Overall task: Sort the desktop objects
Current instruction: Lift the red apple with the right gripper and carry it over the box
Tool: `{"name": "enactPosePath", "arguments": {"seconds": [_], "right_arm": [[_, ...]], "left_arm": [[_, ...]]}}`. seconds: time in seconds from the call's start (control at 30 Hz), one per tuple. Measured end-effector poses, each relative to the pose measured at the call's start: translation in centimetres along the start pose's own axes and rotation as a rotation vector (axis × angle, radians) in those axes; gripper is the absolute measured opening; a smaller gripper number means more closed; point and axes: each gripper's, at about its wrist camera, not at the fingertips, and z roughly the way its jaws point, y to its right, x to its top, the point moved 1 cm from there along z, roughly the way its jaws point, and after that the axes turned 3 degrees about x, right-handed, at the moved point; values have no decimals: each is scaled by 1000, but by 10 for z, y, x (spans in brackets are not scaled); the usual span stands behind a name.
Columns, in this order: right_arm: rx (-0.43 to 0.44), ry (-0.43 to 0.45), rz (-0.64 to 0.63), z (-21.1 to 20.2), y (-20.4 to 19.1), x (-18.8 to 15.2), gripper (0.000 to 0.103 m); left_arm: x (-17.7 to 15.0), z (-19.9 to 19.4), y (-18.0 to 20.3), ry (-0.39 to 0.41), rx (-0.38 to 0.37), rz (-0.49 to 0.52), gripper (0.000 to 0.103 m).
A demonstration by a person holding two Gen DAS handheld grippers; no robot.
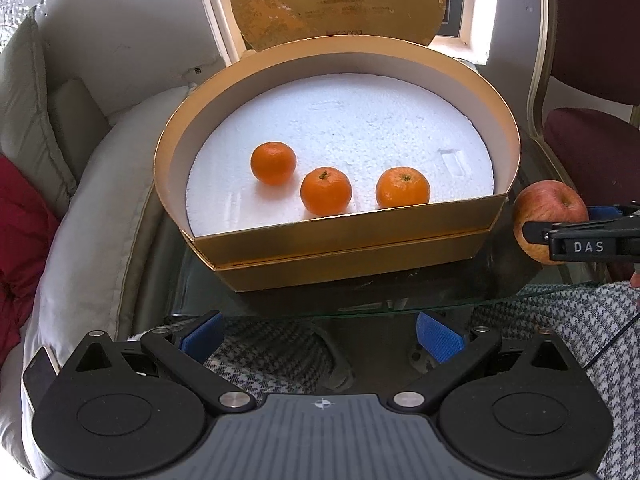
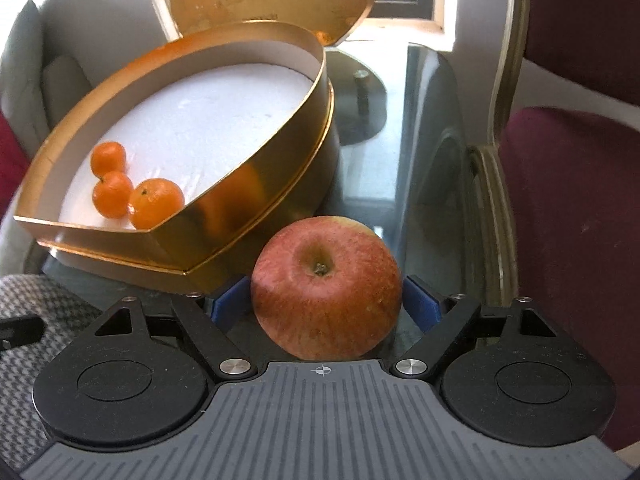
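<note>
So the apple [image 2: 326, 288] was sitting on the glass table [image 2: 404, 128] just off the right side of the gold box [image 2: 256, 184], right between the fingers of the right gripper [image 2: 326, 300]. The blue pads [image 2: 420, 300] were on either side of it, and honestly I couldn't tell if they were actually squeezing it or just hugging close. From the left wrist view the apple looked like it was still down on the glass, with one black finger across its front.

Left gripper [image 1: 322, 336] was hanging back over the near edge of the table, jaws spread wide with nothing in them, houndstooth cloth [image 1: 272, 356] showing underneath.

Inside the box, three tangerines [image 1: 326, 191] were on the white foam [image 1: 360, 120], bunched toward the front wall. The round gold lid [image 1: 338, 0] stood propped up behind the box
</note>
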Motion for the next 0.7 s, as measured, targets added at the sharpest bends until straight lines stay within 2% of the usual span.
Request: {"name": "enactPosePath", "arguments": {"seconds": [0.2,0.37,0.5,0.7], "right_arm": [[-60,-28,-49,-2,-12,-1,86],[-109,-21,-92,1,-19,0,81],[-143,-18,-69,-3,-24,-3,81],[-119,-21,13,-22,-19,-4,81]], "left_arm": [[-5,-4,-9,5,-11,-19,102],[-9,-9,-22,14,-8,-52,102],[-14,-8,-34,10,-7,-84,102],[-18,-6,-46,6,-30,-119,102]]}}
